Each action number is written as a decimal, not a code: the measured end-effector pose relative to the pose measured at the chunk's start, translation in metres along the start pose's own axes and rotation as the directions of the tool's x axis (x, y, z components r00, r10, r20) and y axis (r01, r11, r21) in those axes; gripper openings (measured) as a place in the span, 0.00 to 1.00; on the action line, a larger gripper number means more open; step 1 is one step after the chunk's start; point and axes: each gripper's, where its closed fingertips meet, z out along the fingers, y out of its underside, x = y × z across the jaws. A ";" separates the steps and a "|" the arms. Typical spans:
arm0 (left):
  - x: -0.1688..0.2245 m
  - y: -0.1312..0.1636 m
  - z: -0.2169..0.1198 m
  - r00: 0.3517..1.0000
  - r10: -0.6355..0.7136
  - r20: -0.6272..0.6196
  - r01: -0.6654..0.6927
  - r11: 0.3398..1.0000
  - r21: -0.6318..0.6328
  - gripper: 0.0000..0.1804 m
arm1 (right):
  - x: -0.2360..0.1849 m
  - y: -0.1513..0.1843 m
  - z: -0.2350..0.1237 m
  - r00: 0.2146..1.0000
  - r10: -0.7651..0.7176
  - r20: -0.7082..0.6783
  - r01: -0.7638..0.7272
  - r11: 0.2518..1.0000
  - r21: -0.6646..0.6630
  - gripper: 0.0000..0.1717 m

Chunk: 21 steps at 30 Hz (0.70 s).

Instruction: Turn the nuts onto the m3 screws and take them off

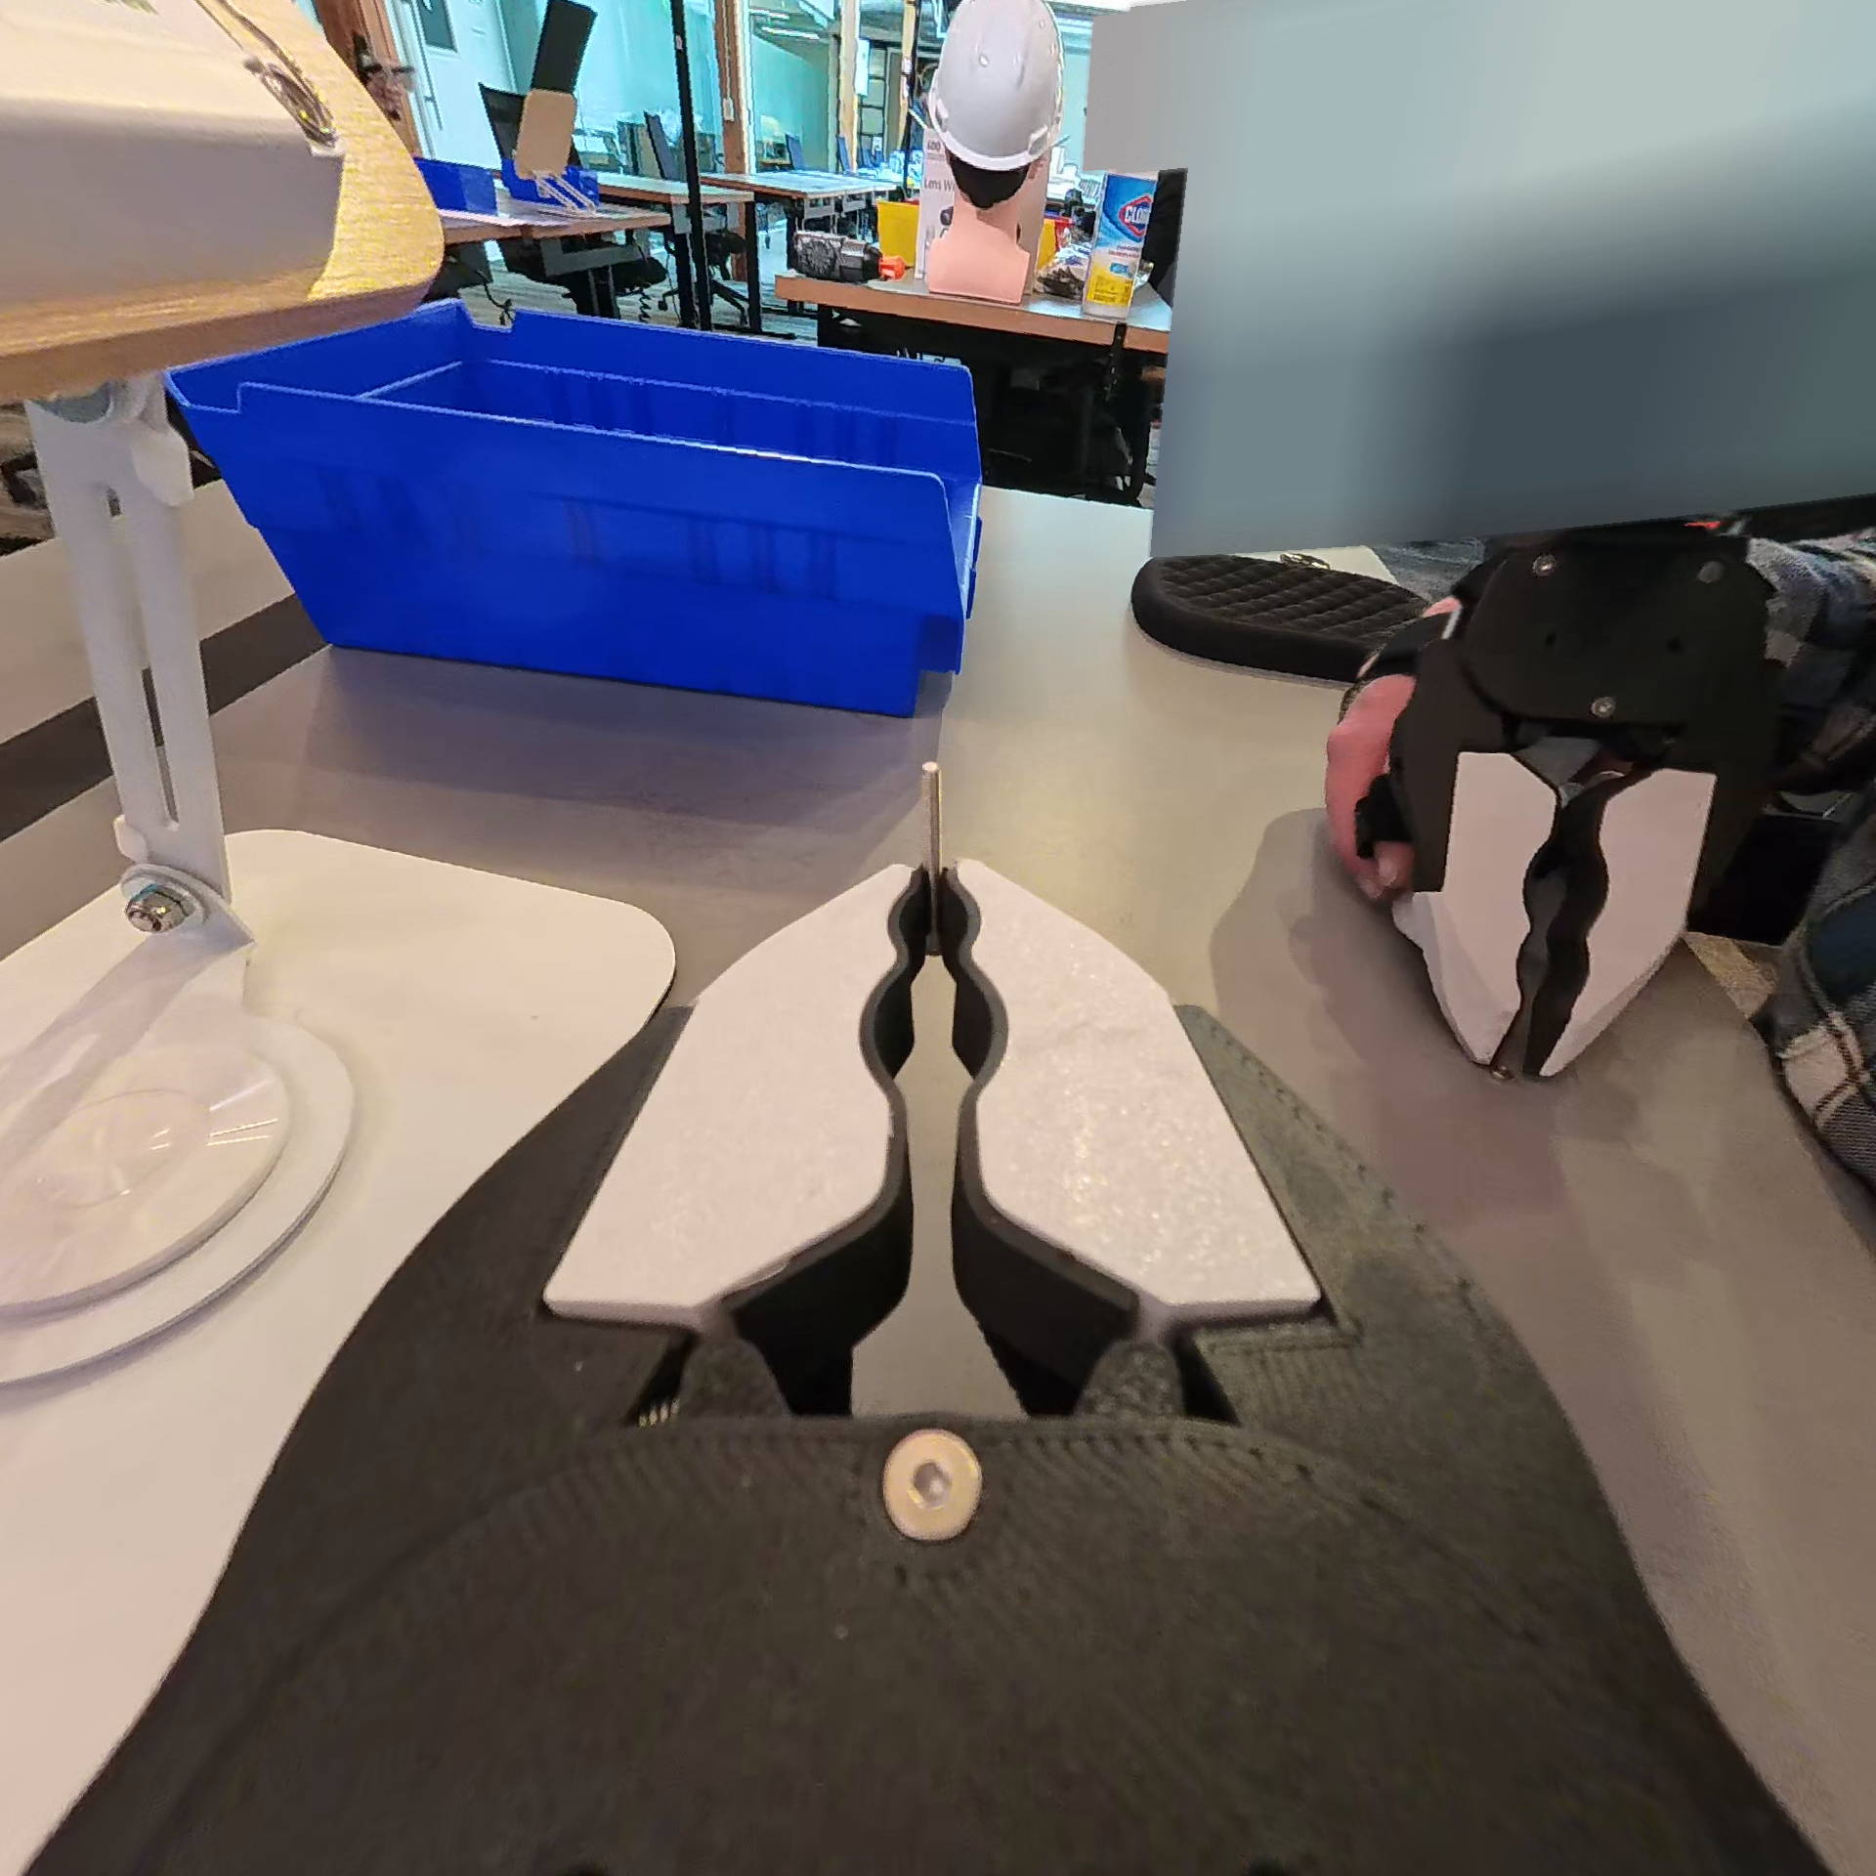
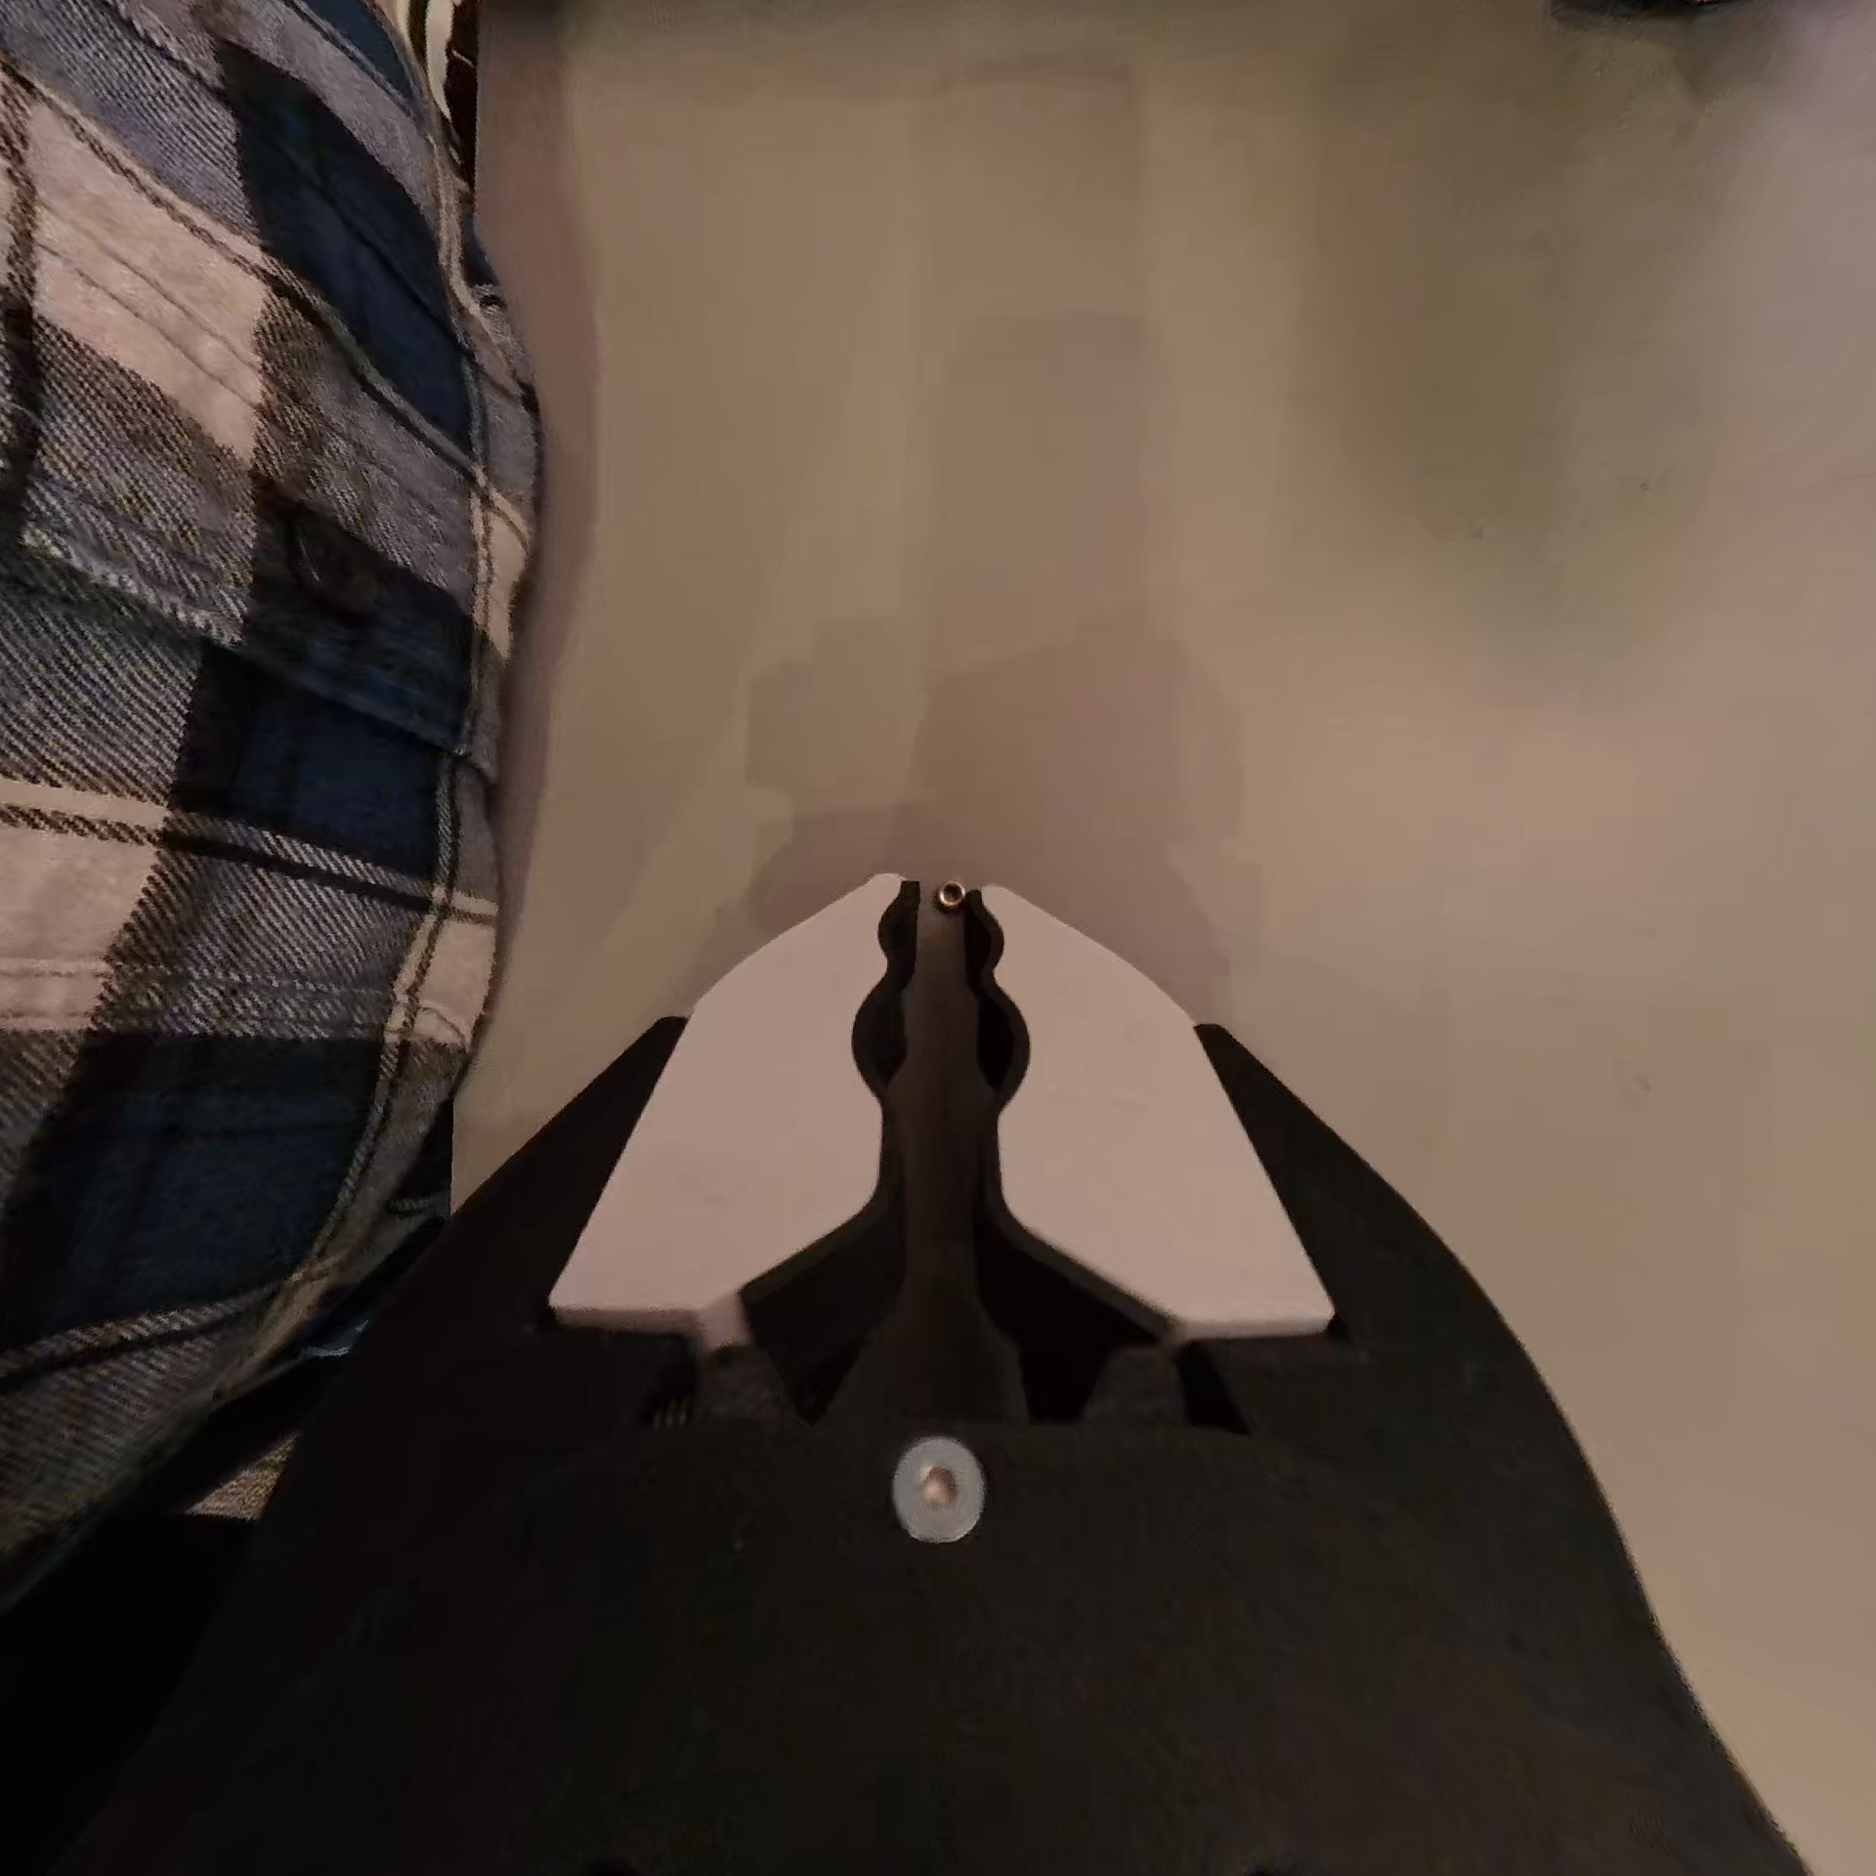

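Two fingers (image 1: 893,914) pinch a metal pin (image 1: 931,812); right gripper's (image 2: 939,893) nearly-shut fingers flank a nut (image 2: 951,894).

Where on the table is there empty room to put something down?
Bare grey table lies between the blue bin, the left gripper holding a thin metal rod, and the right gripper. More shows beyond the right gripper's tips in its own view. It is crowded on the left, by the white stand base, and by the black pad.
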 end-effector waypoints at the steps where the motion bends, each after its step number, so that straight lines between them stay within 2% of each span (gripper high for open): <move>1: 0.000 0.000 0.000 1.000 0.002 -0.001 -0.002 1.000 -0.002 0.01 | 0.000 0.000 0.000 1.000 -0.004 -0.006 0.004 1.000 -0.009 0.06; 7: 0.002 0.000 0.001 1.000 0.004 -0.006 -0.004 1.000 -0.002 0.01 | 0.002 0.000 0.002 0.995 -0.084 -0.052 0.077 0.989 -0.124 0.04; 14: 0.003 -0.001 0.001 1.000 0.005 -0.014 -0.005 1.000 0.002 0.01 | 0.002 0.001 0.003 0.983 -0.181 -0.031 0.167 0.949 -0.267 0.03; 18: 0.003 -0.004 -0.001 1.000 -0.009 -0.013 0.010 1.000 0.014 0.01 | 0.004 0.000 0.003 0.984 -0.177 -0.015 0.167 0.950 -0.264 0.03; 21: 0.004 0.000 -0.002 1.000 0.002 -0.010 -0.002 1.000 -0.011 0.01 | 0.009 -0.014 -0.005 0.986 -0.167 -0.023 0.159 0.966 -0.204 0.03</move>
